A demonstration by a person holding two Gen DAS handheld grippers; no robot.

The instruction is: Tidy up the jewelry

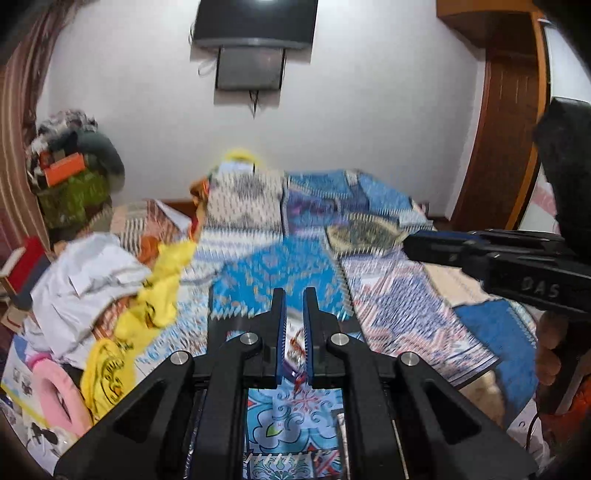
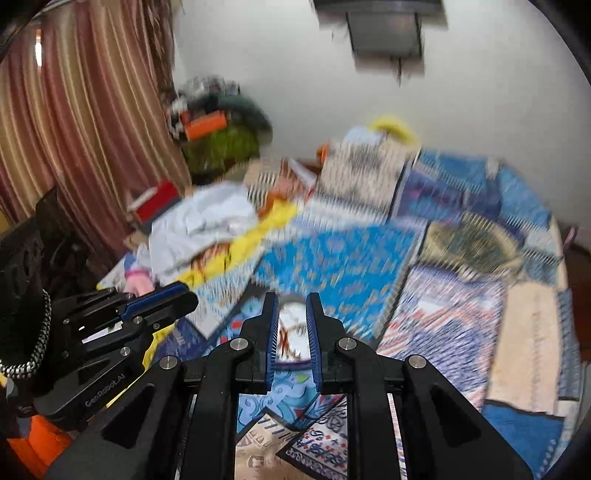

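Two grippers are in view, both above a bed with one patchwork cover (image 1: 258, 273) in blue, white and red. Both pictures are blurred.

The left gripper (image 1: 294, 295) is clenched almost fully, with only a thin slit between its pads. One thin red-orange strand of jewelry (image 1: 296, 345) shows in this slit, near the middle of the bed; I cannot tell whether the pads pinch it or it lies behind them.

The right gripper (image 2: 291, 299) has its jaws a little apart, and no thing is clearly pressed between them. Through the gap one white round thing (image 2: 291, 317) is seen on the cover, with a red-orange strand on it.

On the left side of the bed lie one white crumpled cloth (image 1: 85, 273), one yellow plastic bag (image 1: 155, 295) and, nearer, one pink ring (image 1: 48, 387). One dark screen (image 1: 255, 22) hangs on the far wall. One striped curtain (image 2: 74, 110) hangs at the far left.
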